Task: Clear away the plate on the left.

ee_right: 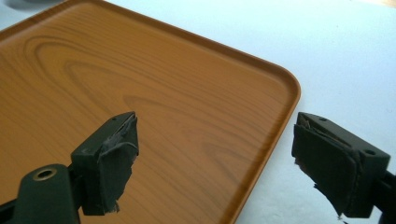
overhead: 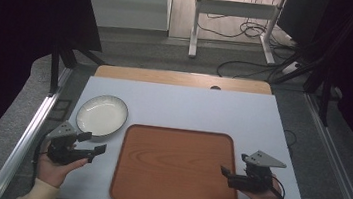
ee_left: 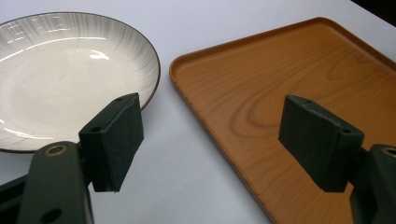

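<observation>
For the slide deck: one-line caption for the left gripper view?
Open left gripper hovering over the white table, between a white plate and an empty wood-grain tray.

No readable text, label or number appears anywhere.

White surface, wooden strip along far edge. Beyond it, grey floor with black cables (loosely tangled) around white stand legs. Metal rails flank surface.
</observation>
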Demonstrator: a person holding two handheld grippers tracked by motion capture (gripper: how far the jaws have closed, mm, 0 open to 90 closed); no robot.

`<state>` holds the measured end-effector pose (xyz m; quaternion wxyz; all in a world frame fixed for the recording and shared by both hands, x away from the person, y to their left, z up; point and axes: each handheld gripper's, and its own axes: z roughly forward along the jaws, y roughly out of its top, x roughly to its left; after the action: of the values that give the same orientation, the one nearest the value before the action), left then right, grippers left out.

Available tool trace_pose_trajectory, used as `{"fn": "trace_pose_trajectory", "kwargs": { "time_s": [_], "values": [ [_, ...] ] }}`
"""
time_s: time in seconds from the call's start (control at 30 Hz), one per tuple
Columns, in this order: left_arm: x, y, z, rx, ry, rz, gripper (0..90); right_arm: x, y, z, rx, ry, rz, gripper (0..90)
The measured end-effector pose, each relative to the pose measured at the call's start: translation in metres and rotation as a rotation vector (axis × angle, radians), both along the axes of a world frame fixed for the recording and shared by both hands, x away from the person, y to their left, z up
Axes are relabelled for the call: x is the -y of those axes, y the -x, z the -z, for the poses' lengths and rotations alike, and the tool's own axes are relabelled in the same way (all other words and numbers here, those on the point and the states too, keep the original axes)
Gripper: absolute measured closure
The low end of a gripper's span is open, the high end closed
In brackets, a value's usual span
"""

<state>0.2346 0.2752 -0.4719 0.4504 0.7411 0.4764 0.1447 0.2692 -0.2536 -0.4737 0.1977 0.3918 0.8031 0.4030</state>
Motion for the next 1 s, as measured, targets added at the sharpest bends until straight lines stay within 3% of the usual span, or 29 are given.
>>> {"fn": "trace_pose_trajectory", "kwargs": {
  "time_s": [0.17, 0.53, 1.0],
  "values": [
    [-0.005, 0.002, -0.003, 0.008, 0.016, -0.013, 22.0, -0.003, -0.002, 0.000, -0.002, 0.003, -0.009, 15.0],
    [-0.005, 0.000, -0.002, 0.007, -0.002, -0.019, 22.4, -0.003, -0.004, 0.001, -0.008, 0.001, -0.013, 15.3],
    [-0.004, -0.009, -0.015, 0.017, -0.002, -0.020, 22.5, -0.004, -0.006, 0.001, -0.012, 0.000, -0.016, 15.4]
  ]
}}
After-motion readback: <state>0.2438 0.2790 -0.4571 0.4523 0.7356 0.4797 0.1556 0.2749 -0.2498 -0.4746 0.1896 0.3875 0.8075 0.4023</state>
